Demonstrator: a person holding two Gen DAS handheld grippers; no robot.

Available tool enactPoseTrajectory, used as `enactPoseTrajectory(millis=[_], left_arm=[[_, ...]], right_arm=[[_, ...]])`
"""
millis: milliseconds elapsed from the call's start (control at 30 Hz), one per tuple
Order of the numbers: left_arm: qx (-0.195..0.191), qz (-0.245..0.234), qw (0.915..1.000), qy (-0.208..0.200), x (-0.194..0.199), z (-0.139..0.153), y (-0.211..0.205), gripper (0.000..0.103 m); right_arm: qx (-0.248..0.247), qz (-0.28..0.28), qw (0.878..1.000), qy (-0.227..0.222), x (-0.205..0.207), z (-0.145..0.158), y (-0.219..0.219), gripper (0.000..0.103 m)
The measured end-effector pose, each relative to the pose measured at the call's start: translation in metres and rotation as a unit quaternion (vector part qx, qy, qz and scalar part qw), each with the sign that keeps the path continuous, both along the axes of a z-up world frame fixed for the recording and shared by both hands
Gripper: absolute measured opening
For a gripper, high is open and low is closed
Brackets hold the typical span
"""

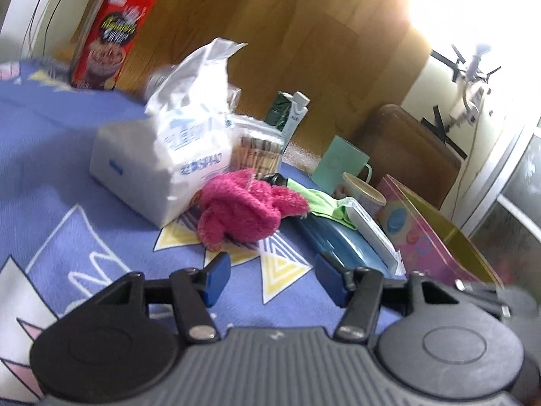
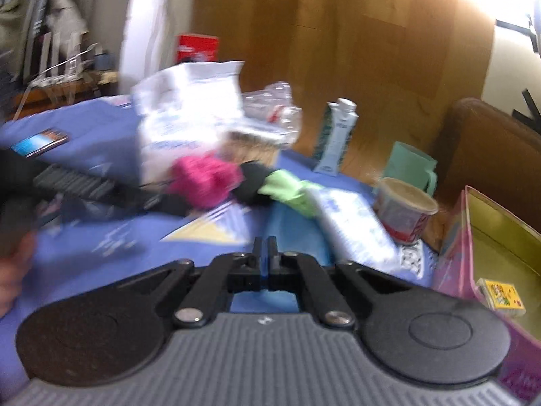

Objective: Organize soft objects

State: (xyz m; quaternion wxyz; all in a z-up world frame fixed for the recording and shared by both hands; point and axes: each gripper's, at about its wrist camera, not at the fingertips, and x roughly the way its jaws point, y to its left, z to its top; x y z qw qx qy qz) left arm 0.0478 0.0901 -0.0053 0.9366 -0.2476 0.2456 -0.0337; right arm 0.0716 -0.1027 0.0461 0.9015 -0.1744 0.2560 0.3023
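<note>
A fuzzy pink soft toy (image 1: 247,208) lies on the blue patterned cloth (image 1: 67,155) beside a white tissue pack (image 1: 162,165). A green and black cloth (image 1: 321,203) lies just right of it. My left gripper (image 1: 270,275) is open and empty, a short way in front of the toy. In the right wrist view the pink toy (image 2: 203,179) and the green and black cloth (image 2: 280,186) lie ahead. My right gripper (image 2: 264,247) is shut and empty above the cloth. The left gripper's body (image 2: 84,186) shows at the left, blurred.
A pink tin box (image 1: 436,233) stands open at the right, also in the right wrist view (image 2: 487,237), with a small yellow pack (image 2: 503,296) inside. A cup (image 1: 363,194), a blue case (image 1: 341,247), a white pack (image 2: 351,226), a carton (image 2: 334,135), a red box (image 1: 108,34) and a chair (image 1: 412,155) are around.
</note>
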Motion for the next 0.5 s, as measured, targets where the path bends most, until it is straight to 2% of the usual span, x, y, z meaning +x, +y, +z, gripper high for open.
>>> enactPoseTrajectory(millis=[67, 167, 233, 300, 433, 500], left_arm=[[-0.009, 0.002, 0.9999, 0.004, 0.001, -0.001, 0.003, 0.057], [-0.009, 0.002, 1.0, -0.001, -0.002, -0.002, 0.002, 0.058], [-0.003, 0.003, 0.9999, -0.009, -0.004, 0.0, 0.001, 0.061], [0.007, 0.002, 0.9998, -0.018, -0.007, 0.001, -0.002, 0.062], [0.036, -0.011, 0.9988, -0.032, -0.008, 0.006, -0.011, 0.062], [0.049, -0.018, 0.9978, -0.04, -0.01, 0.007, -0.016, 0.062]], right_arm=[[-0.002, 0.014, 1.0, -0.013, -0.014, 0.001, 0.001, 0.003], [0.011, -0.002, 1.0, -0.024, -0.006, 0.011, 0.0, 0.019], [0.03, -0.022, 0.999, -0.009, 0.011, 0.018, -0.003, 0.066], [0.054, -0.045, 0.997, 0.005, 0.034, 0.025, -0.008, 0.082], [0.081, -0.058, 0.993, 0.061, 0.081, 0.034, -0.01, 0.095], [0.082, -0.066, 0.99, 0.09, 0.106, 0.035, -0.007, 0.095]])
